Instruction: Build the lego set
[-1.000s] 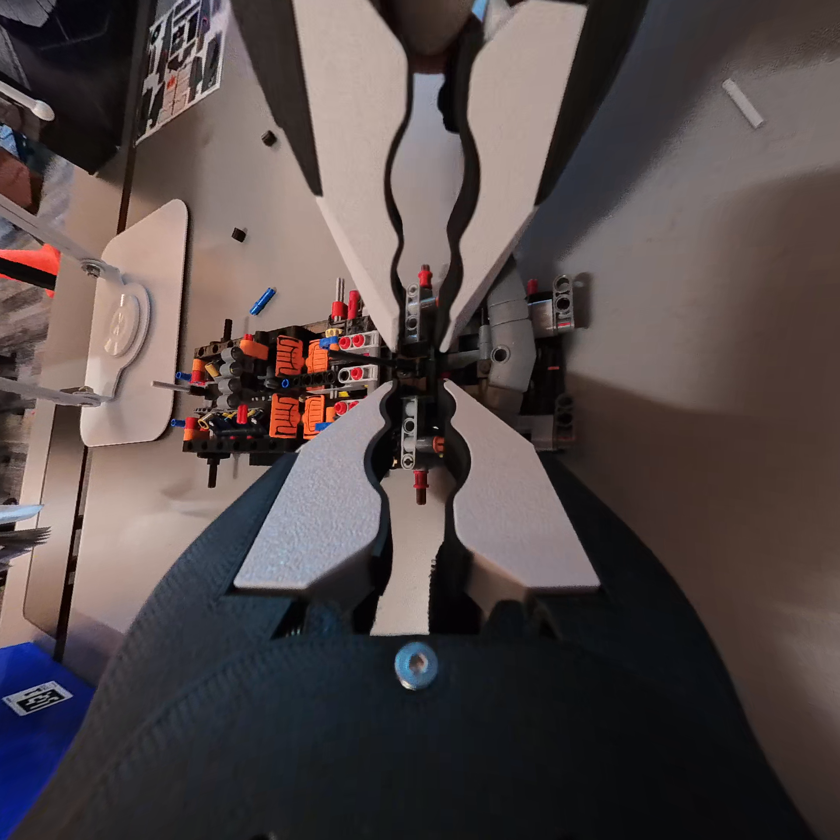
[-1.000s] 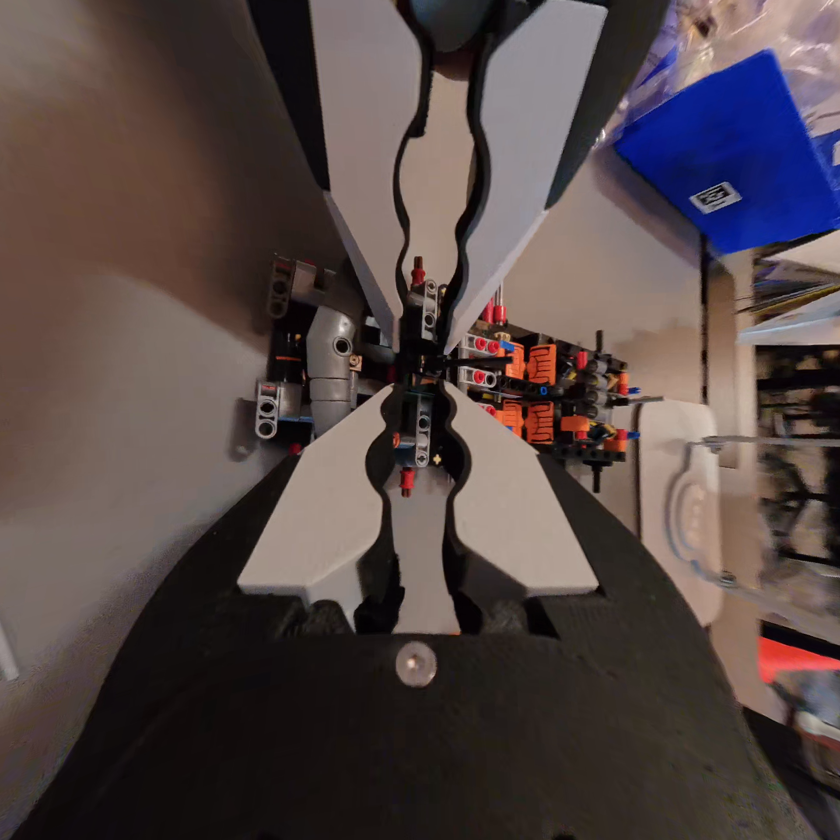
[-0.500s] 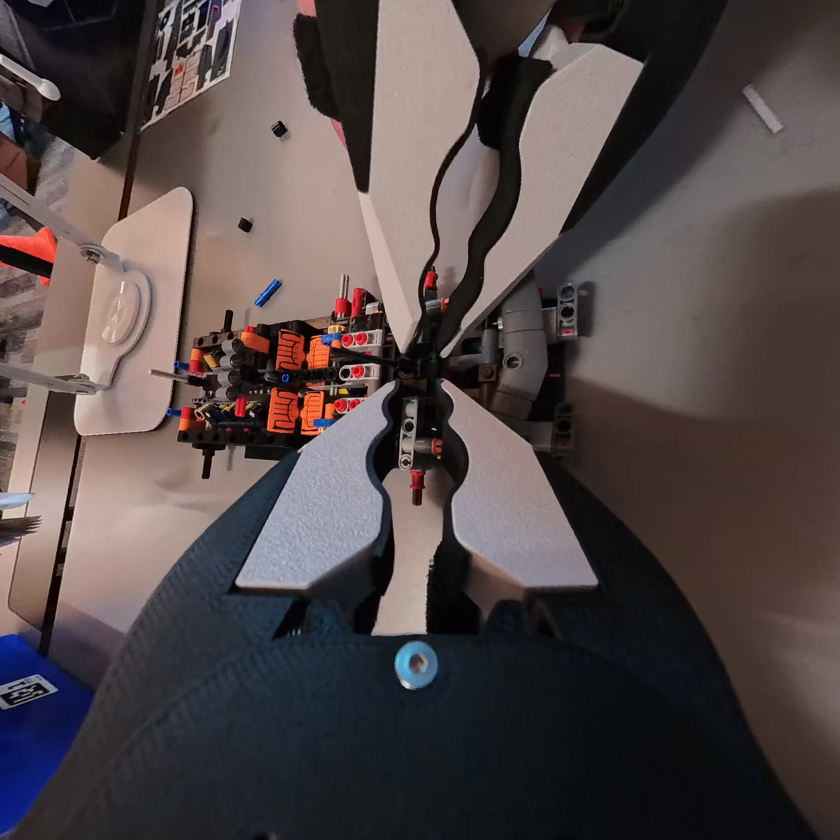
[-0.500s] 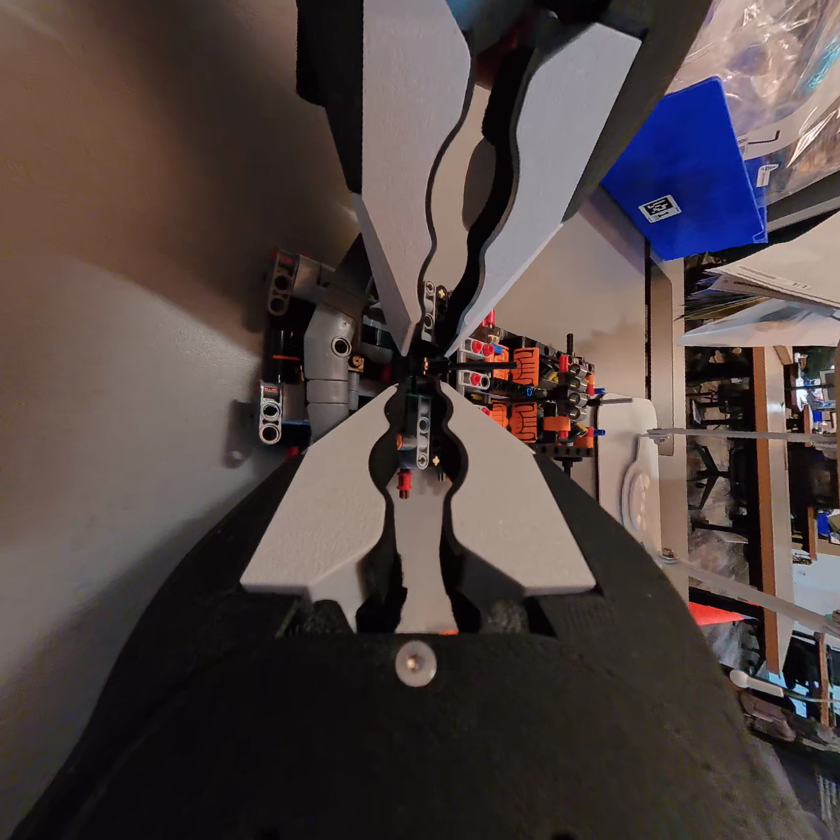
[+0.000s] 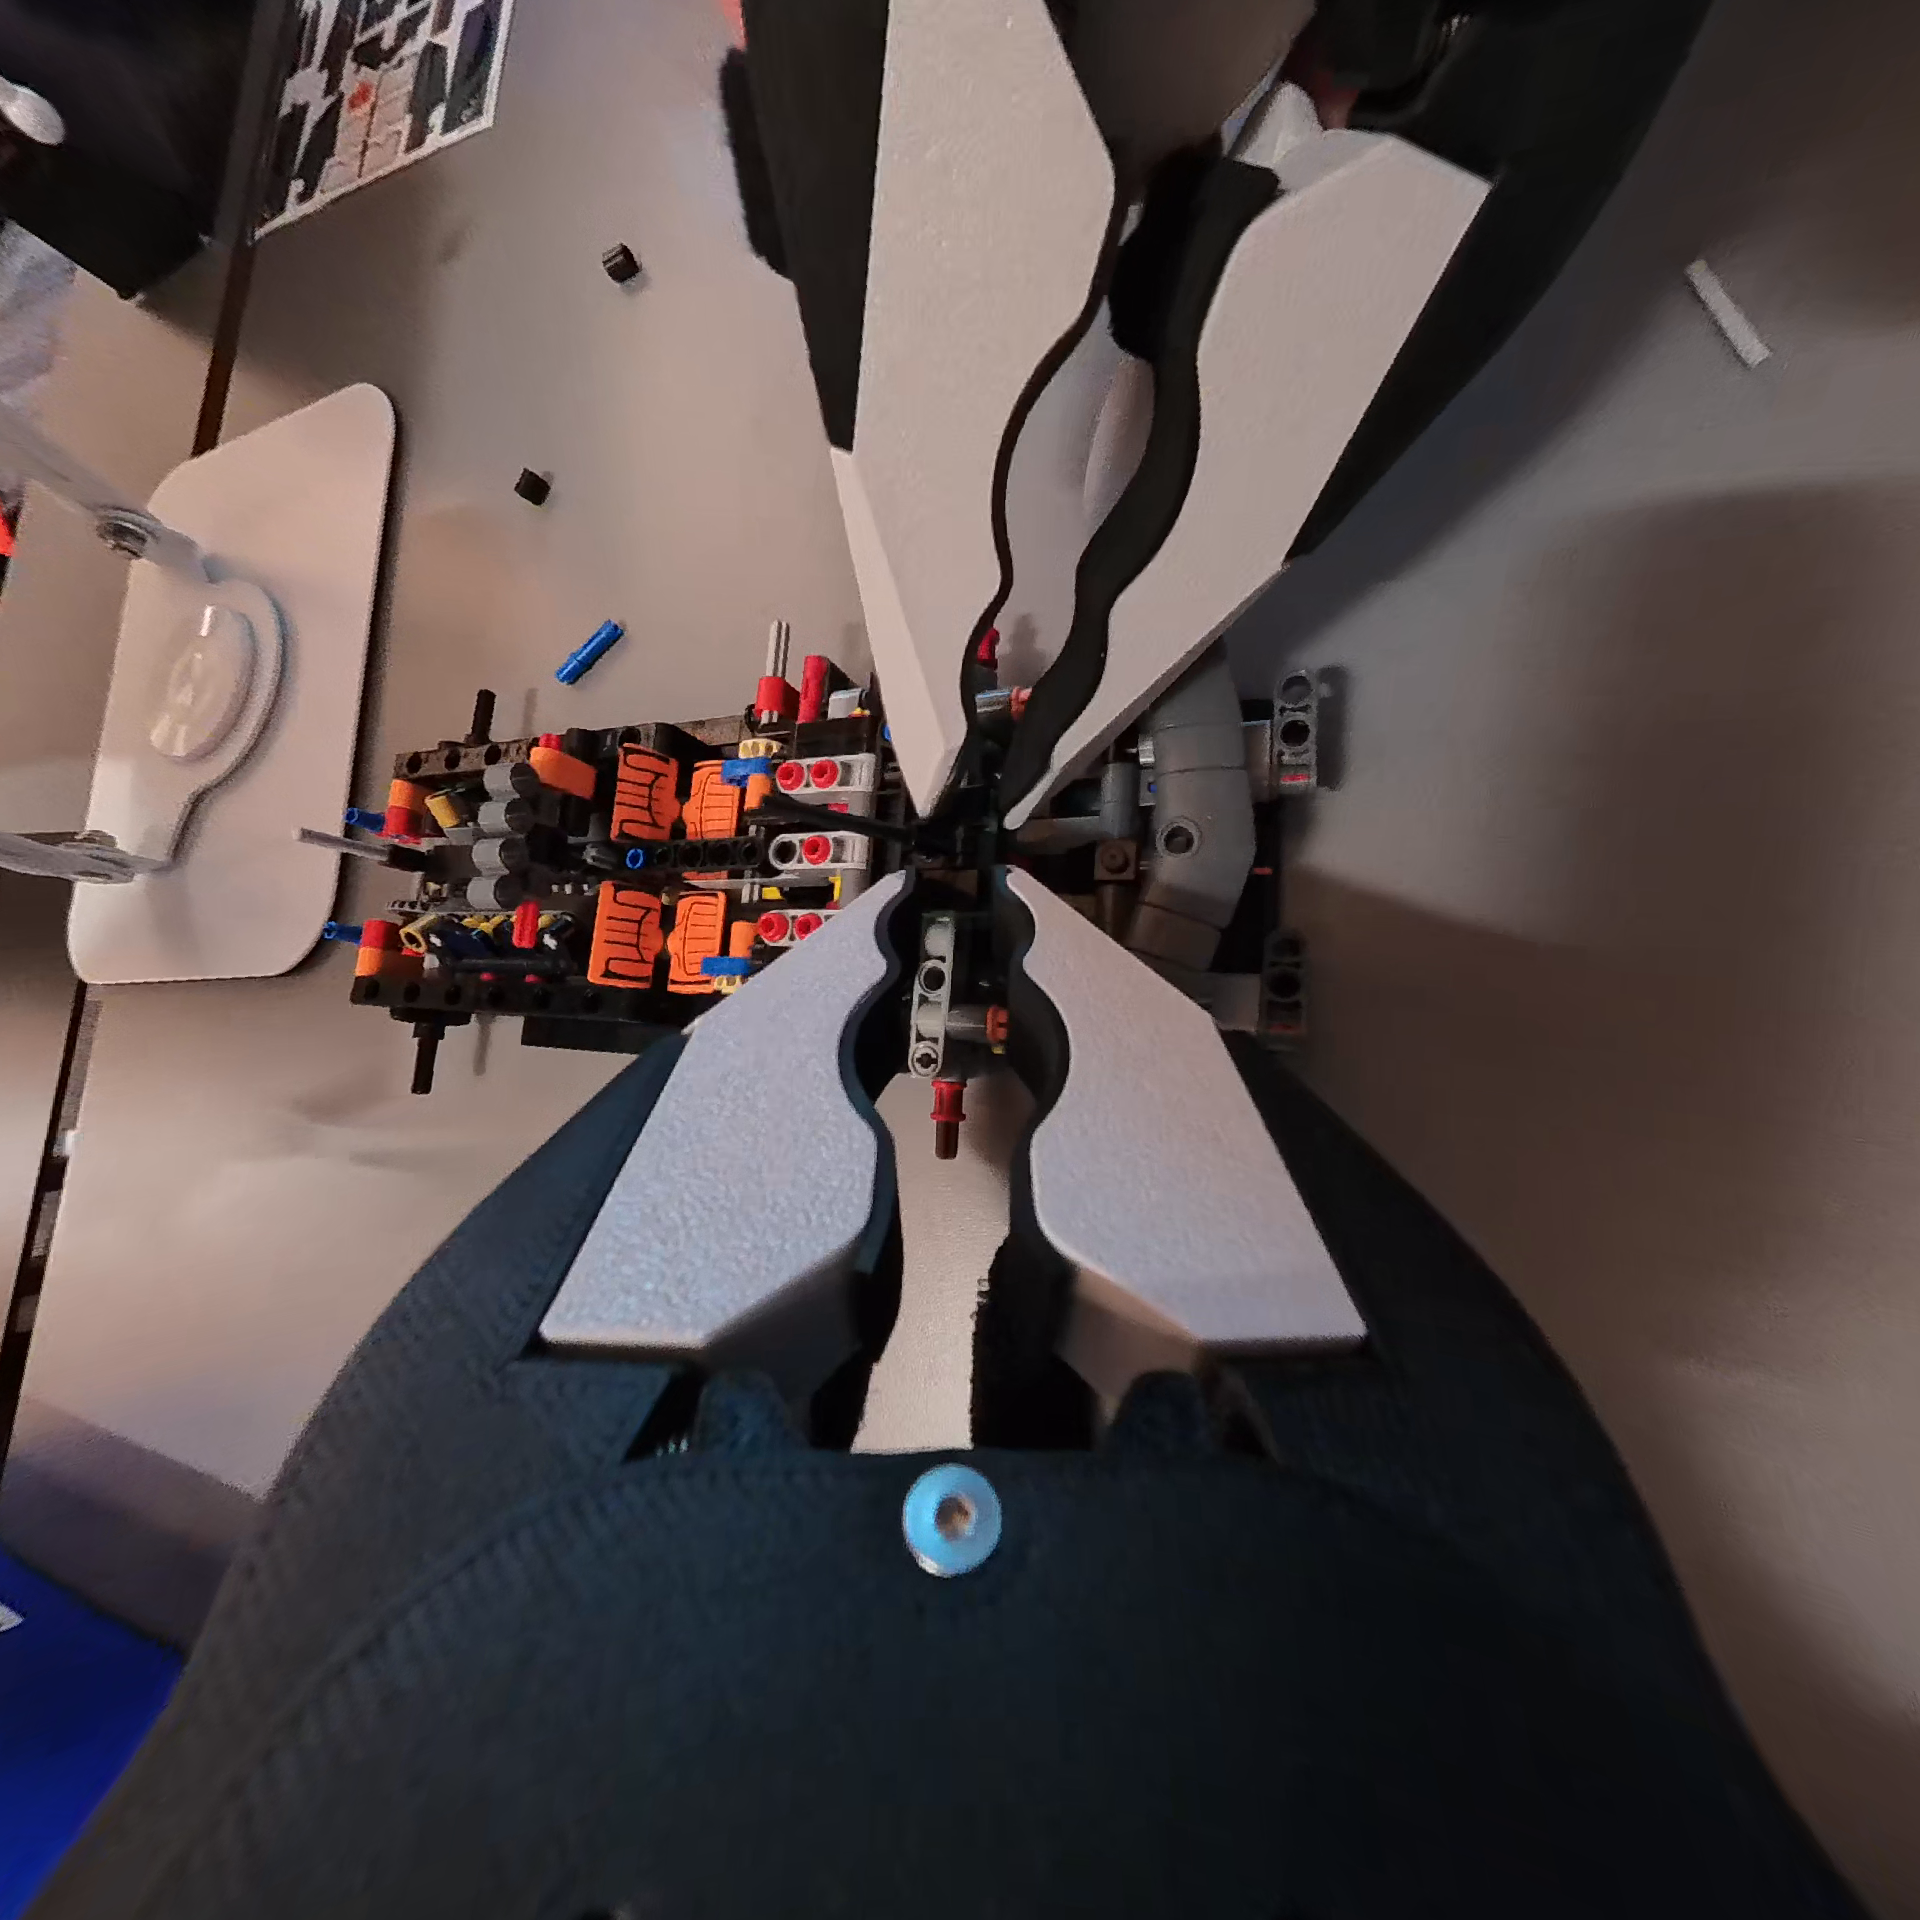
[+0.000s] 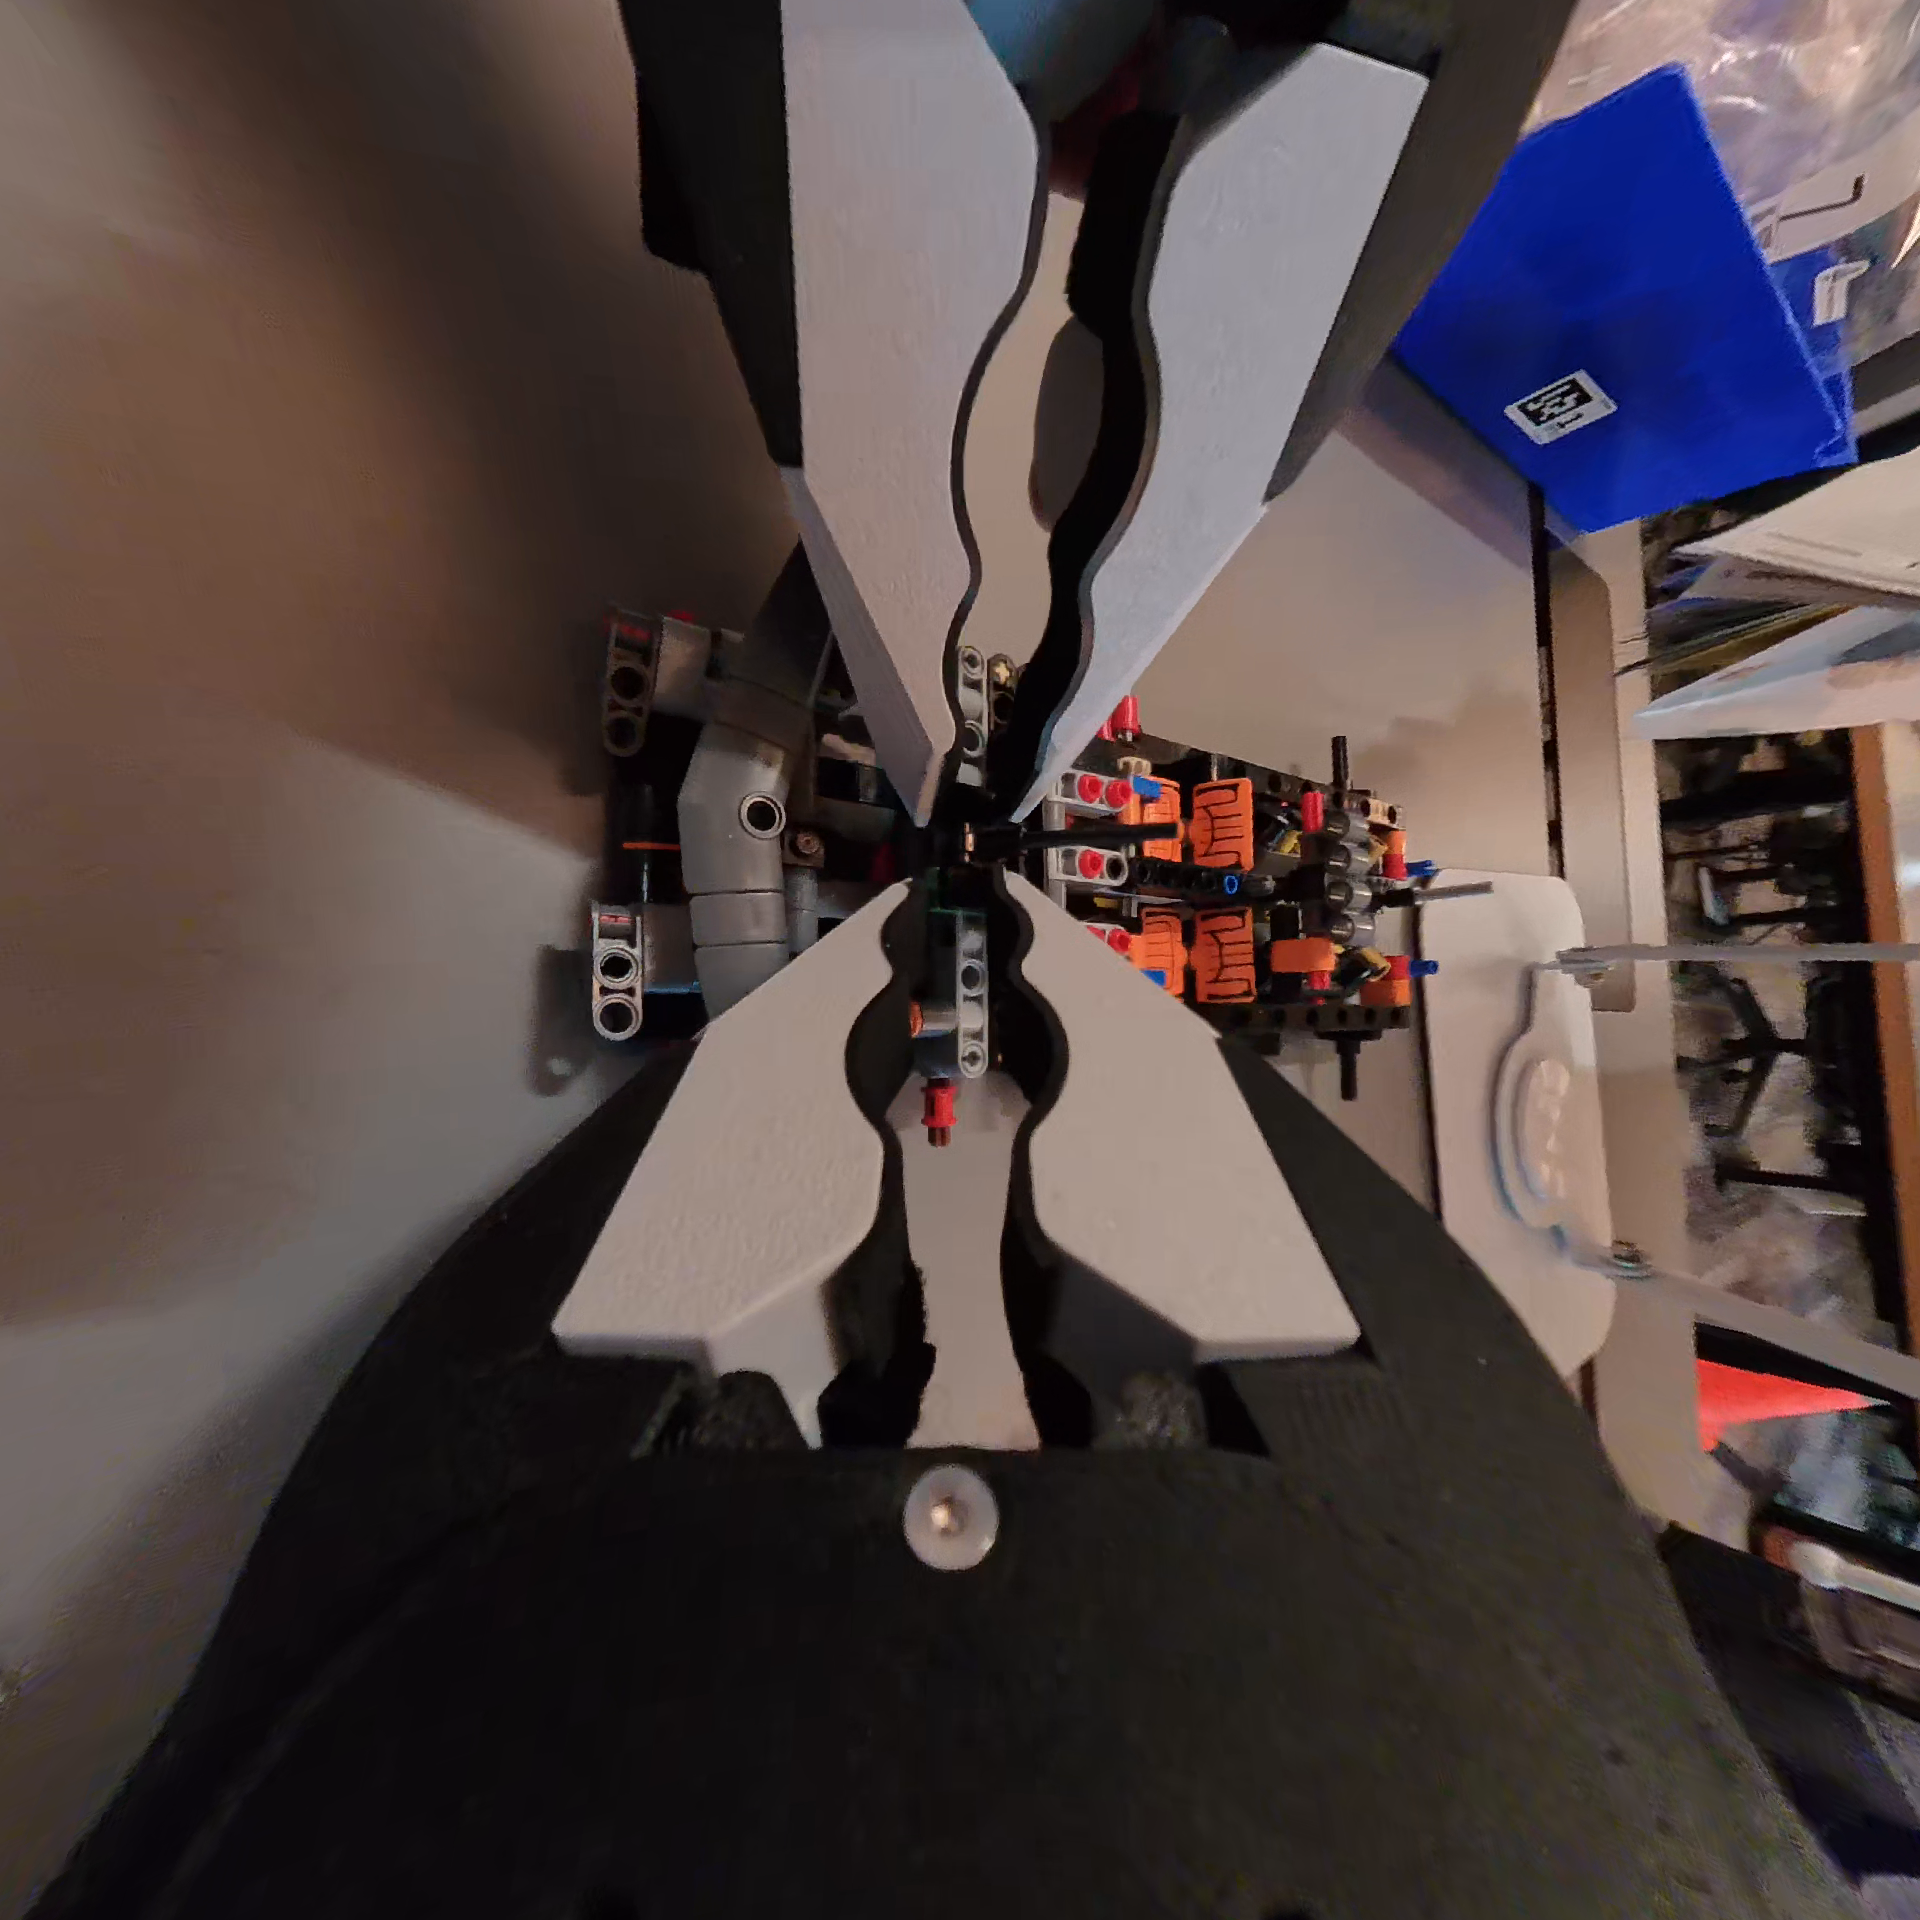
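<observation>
The lego model [image 5: 665, 862], a long black frame with orange, red and grey parts, lies on the grey table [image 5: 1558, 1039]. My left gripper [image 5: 958, 881] is shut on its narrow black middle, with a grey beam [image 5: 930, 997] and a red pin [image 5: 948, 1101] between the fingers. My right gripper [image 5: 971, 805] comes from the far side, tilted, and meets it tip to tip. In the right wrist view my right gripper [image 6: 956, 881] is shut on the same middle of the model [image 6: 1226, 894], opposite the left gripper [image 6: 971, 805]. What the tips pinch is hidden.
A white base plate [image 5: 239, 686] lies just past the model's left end. A loose blue pin [image 5: 589, 652], two small black pieces [image 5: 532, 485] and a parts sheet [image 5: 384, 94] lie beyond it. A white stick [image 5: 1725, 312] lies far right. A blue box [image 6: 1621, 301] stands near the table edge.
The two grippers have twisted relative to each other, so each sees the other tilted. The opposite fingers look closer together. The model stays on the table between them.
</observation>
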Motion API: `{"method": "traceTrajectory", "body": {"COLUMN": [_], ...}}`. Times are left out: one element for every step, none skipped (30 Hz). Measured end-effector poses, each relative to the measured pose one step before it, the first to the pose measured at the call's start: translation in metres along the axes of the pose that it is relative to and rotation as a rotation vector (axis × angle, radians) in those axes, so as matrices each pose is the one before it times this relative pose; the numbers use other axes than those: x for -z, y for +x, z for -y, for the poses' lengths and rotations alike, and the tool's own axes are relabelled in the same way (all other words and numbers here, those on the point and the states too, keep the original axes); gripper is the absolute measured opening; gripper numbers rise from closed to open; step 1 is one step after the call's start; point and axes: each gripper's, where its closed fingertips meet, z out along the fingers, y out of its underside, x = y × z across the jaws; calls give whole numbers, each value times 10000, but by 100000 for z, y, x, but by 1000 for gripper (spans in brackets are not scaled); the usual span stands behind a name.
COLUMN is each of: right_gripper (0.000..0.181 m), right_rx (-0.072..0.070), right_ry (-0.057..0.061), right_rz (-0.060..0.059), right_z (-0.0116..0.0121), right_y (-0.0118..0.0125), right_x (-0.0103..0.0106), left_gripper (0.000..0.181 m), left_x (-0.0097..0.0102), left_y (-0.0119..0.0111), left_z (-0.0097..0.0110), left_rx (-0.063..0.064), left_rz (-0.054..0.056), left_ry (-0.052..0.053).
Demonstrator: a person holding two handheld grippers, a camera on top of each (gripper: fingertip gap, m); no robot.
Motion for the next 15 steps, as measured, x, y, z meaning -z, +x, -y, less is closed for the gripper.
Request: {"method": "traceTrajectory", "body": {"right_gripper": [8,7,8,8,7,7,7,7,7,7,7,7,6,6,6], "right_rx": [-165,-106,-144,-229,-237,-177,-152,-158,-215,-267,-197,-162,-215,-214,-114], "right_ry": [28,24,52,86,88,73,66,52,45,65,78,70,66,70,56], "right_rz": [66,27,50,87,72,56,80,83,87,112,93,80,113,112,44], "right_z": [-18,-25,-4,8,-22,-18,-6,-3,-3,27,26,26,41,25,-2], "right_y": [53,63,47,53,89,78,39,42,71,67,84,74,53,52,88], "right_x": [-9,-17,-9,-3,-12,-14,-2,2,-1,-6,12,20,19,9,-17], "left_gripper": [10,10,9,9,7,5,5,5,5,5,4,3,3,3,3], "left_x": [-12,-22,-6,0,12,-9,2,4,-10,7,19,21,22,11,13], "left_y": [-58,-68,-30,-49,-51,-9,-13,-68,-71,-71,-94,-64,-37,-62,-103], "left_z": [7,0,11,31,76,79,36,0,5,28,61,39,28,20,-6], "left_rx": [54,59,51,54,75,126,114,45,29,48,59,46,48,82,39], "left_rz": [-54,-51,-59,-43,-37,-74,-84,-24,-6,-13,-10,-36,-46,-38,-14], "left_ry": [-2,2,13,28,75,76,52,34,17,23,42,29,27,21,14]}}
